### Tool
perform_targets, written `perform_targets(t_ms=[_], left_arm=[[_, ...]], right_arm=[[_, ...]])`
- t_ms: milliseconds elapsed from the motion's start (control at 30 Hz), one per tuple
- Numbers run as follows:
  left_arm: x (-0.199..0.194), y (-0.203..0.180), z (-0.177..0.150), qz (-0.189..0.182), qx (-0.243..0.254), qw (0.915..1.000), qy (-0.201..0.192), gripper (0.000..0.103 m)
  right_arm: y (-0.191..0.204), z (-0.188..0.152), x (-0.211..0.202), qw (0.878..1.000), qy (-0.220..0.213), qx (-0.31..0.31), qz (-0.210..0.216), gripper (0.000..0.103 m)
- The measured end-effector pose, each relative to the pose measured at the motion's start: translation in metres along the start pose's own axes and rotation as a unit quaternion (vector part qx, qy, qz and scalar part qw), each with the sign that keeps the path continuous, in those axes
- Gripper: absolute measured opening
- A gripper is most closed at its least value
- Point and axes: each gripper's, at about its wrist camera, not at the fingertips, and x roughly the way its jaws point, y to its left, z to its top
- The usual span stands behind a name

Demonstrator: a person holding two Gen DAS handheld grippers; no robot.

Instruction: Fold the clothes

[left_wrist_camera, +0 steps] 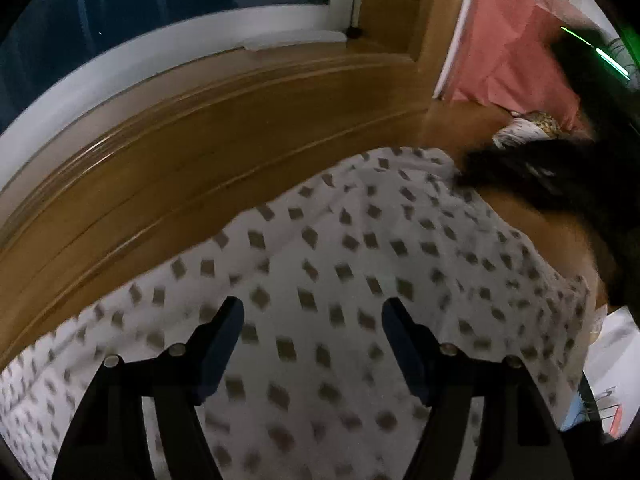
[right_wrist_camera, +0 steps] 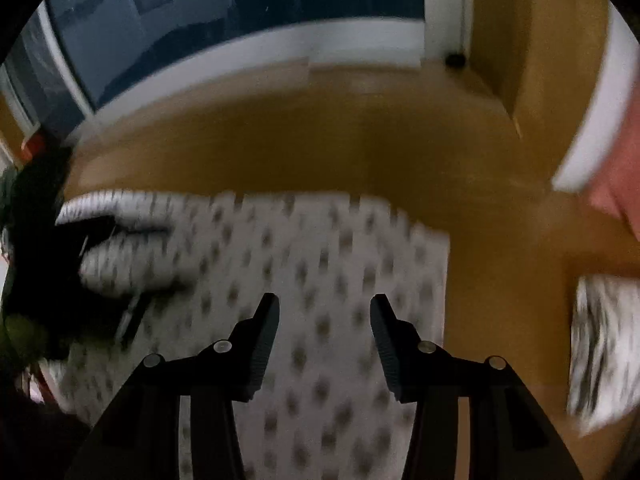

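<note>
**Both claws hanging spread over the spotted cloth**

The white cloth point(left_wrist_camera: 340, 264) with dark spots is lying flat on the wooden worktop point(left_wrist_camera: 168, 184), its far edge running short of the raised back ledge, leaving a bare strip between. The left claw point(left_wrist_camera: 313, 312) is hovering above it with jaws apart, gripping nothing. The right claw point(right_wrist_camera: 324, 308) is also hanging over the cloth point(right_wrist_camera: 304, 256), jaws apart and empty. In the right view the cloth's right edge is ending in bare wood, with a folded striped piece point(right_wrist_camera: 600, 352) lying well apart beyond it. A red cloth point(left_wrist_camera: 516, 48) is sitting at the far right corner.
</note>
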Motion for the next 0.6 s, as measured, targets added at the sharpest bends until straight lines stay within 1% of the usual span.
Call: perform_targets(t_ms=[100,167,200,233,267,367,433,500,533,600], left_arm=[[0.028,-0.001,0.008,0.012,0.003,0.9998,0.014,0.069],[0.032,-0.002,0.008,0.014,0.006,0.9996,0.024,0.069],[0.035,-0.005,0.008,0.020,0.016,0.9993,0.026,0.069],[0.038,-0.007,0.008,0.026,0.026,0.9989,0.028,0.072],[0.040,-0.009,0.008,0.029,0.033,0.9986,0.030,0.072],[0.042,-0.011,0.010,0.019,0.040,0.9985,0.033,0.073],[0.043,-0.011,0.011,0.015,0.045,0.9984,0.032,0.075],[0.041,-0.013,0.010,0.013,0.046,0.9983,0.033,0.075],[0.039,-0.014,0.009,0.014,0.047,0.9982,0.034,0.073],[0.027,-0.019,0.004,-0.001,0.052,0.9983,0.027,0.073]], right_arm=[[0.001,-0.037,-0.004,1.000,0.018,-0.002,-0.018,0.047],[0.003,-0.055,-0.003,0.999,0.026,0.003,-0.038,0.047],[0.006,-0.057,0.010,0.998,0.027,0.012,-0.051,0.047],[0.004,-0.065,0.009,0.998,0.025,0.020,-0.058,0.047],[0.002,-0.073,0.009,0.997,0.023,0.030,-0.065,0.047],[0.001,-0.084,0.011,0.993,0.002,0.068,-0.093,0.047],[-0.001,-0.091,0.006,0.988,-0.005,0.105,-0.113,0.047],[0.000,-0.097,-0.010,0.982,-0.023,0.138,-0.129,0.047],[0.002,-0.100,-0.021,0.979,-0.033,0.150,-0.137,0.047],[0.012,-0.108,-0.038,0.973,-0.055,0.175,-0.143,0.047]])
